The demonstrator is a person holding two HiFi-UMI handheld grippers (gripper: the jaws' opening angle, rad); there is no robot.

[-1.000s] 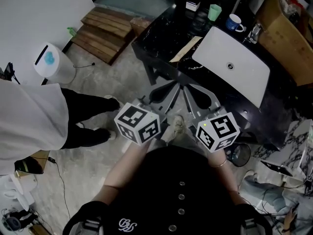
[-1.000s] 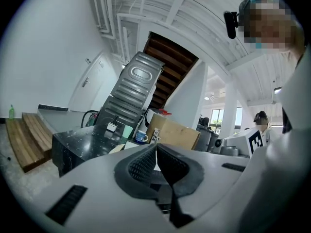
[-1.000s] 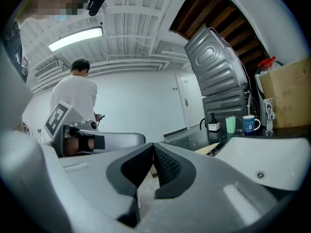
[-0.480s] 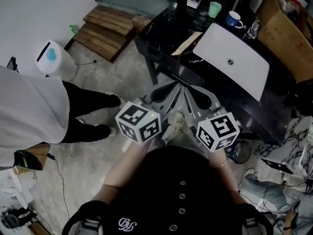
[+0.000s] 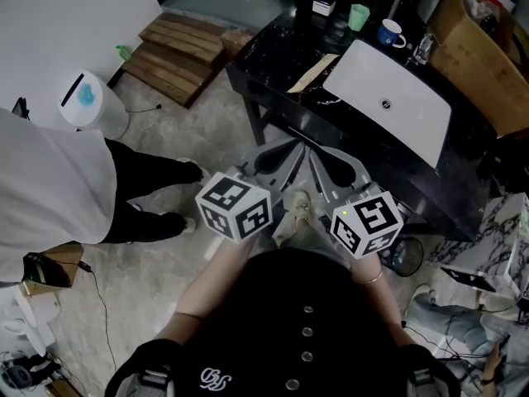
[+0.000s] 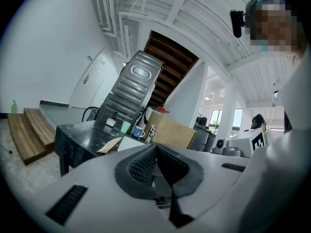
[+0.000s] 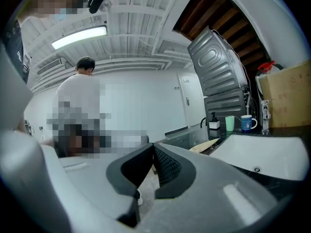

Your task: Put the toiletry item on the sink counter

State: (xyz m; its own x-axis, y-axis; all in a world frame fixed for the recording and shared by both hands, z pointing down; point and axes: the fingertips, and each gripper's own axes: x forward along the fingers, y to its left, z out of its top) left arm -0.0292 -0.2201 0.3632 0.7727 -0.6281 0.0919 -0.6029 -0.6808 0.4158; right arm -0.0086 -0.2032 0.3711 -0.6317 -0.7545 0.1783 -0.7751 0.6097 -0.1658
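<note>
The black sink counter (image 5: 273, 52) with its white basin (image 5: 388, 106) stands ahead of me, at the upper right of the head view. At its back are a small pump bottle (image 7: 213, 122), a green cup (image 5: 359, 16) and a blue mug (image 5: 388, 33). A flat tan piece (image 5: 314, 73) lies by the basin. My left gripper (image 5: 293, 145) and right gripper (image 5: 316, 150) hang side by side short of the counter, above the floor. Both are shut with nothing between their pads (image 6: 146, 161) (image 7: 165, 166).
A person in a white top (image 5: 50, 188) stands close on my left. A white bin (image 5: 87, 102) and wooden steps (image 5: 178, 52) lie beyond. A cardboard box (image 5: 479, 48) sits past the basin, next to the faucet (image 5: 426, 48). Clutter fills the floor at right.
The person on the left has stepped slightly closer. Both grippers stay nearly where they were, still shut.
</note>
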